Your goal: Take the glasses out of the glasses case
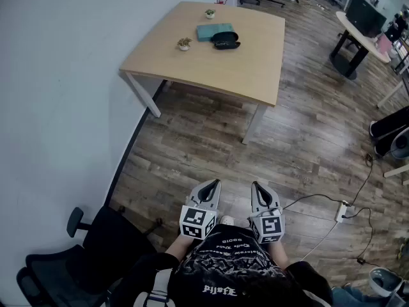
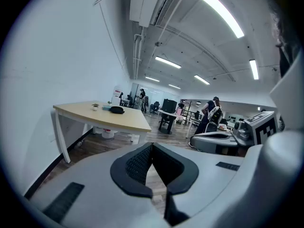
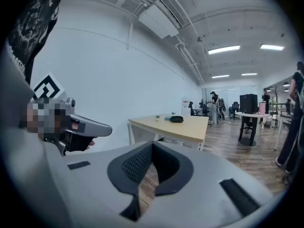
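Note:
A black glasses case [image 1: 225, 41] lies shut on a light wooden table [image 1: 255, 62] far ahead of me, next to a teal flat item [image 1: 214, 31]. No glasses show outside it. In the left gripper view the case [image 2: 116, 110] is a small dark shape on the distant tabletop, and in the right gripper view the case [image 3: 176, 119] looks the same. My left gripper [image 1: 213, 184] and right gripper [image 1: 255, 187] are held side by side close to my body, over the wood floor and well short of the table. Both are shut and hold nothing.
Two small potted plants [image 1: 184, 43] [image 1: 209, 13] stand on the table. A black office chair [image 1: 83, 248] sits at my lower left by the white wall. A power strip with cables [image 1: 343, 211] lies on the floor to the right. Other desks [image 1: 358, 24] and people are far back.

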`<state>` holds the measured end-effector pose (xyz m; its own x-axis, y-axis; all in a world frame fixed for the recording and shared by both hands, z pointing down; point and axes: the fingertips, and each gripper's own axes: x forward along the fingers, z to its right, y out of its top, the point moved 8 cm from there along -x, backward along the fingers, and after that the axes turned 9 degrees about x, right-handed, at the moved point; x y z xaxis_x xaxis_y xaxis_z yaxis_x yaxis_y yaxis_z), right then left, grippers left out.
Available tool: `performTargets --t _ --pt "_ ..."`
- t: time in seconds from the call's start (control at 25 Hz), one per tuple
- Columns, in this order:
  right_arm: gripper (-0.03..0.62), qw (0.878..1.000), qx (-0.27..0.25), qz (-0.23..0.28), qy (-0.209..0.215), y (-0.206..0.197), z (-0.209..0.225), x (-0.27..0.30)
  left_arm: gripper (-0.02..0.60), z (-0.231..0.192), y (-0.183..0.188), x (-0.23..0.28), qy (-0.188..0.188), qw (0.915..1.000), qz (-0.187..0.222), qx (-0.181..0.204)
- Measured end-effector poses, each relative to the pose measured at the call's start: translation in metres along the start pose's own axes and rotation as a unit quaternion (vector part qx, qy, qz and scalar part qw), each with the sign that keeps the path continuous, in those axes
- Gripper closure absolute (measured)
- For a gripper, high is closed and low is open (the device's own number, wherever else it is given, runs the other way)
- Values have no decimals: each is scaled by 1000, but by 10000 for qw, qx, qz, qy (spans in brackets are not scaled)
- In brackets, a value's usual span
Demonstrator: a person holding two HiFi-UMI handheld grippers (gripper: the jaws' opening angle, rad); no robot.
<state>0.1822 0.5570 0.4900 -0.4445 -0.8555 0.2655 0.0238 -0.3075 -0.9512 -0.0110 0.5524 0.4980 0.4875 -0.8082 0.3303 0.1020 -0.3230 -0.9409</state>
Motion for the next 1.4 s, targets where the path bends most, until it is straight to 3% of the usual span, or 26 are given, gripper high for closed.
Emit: performTargets --t 0.68,0.76,0.8,0.88,0.92,0.96,1.0,1.4 --pt "586 9997 180 185 -18 11 5 27 575 -22 8 12 -81 9996 237 -153" --pt "495 9995 256 210 -7 13 7 30 575 -28 9 12 64 9994 278 -203" --pt "491 9994 278 227 -28 13 7 31 574 -31 9 11 164 9992 287 -225" --pt "483 9992 310 258 -73 13 9 31 522 -36 9 13 224 9989 291 -290" --pt "406 9990 335 276 -79 13 9 32 439 -38 10 14 167 9989 294 -335" --pt "373 9988 360 305 -90 14 10 33 351 -40 12 16 99 9988 301 -378" --pt "373 9987 375 338 -117 16 11 35 331 -43 14 19 54 9987 312 -407" --pt "373 9991 319 135 -230 21 0 70 324 -81 21 38 -53 9980 140 -621"
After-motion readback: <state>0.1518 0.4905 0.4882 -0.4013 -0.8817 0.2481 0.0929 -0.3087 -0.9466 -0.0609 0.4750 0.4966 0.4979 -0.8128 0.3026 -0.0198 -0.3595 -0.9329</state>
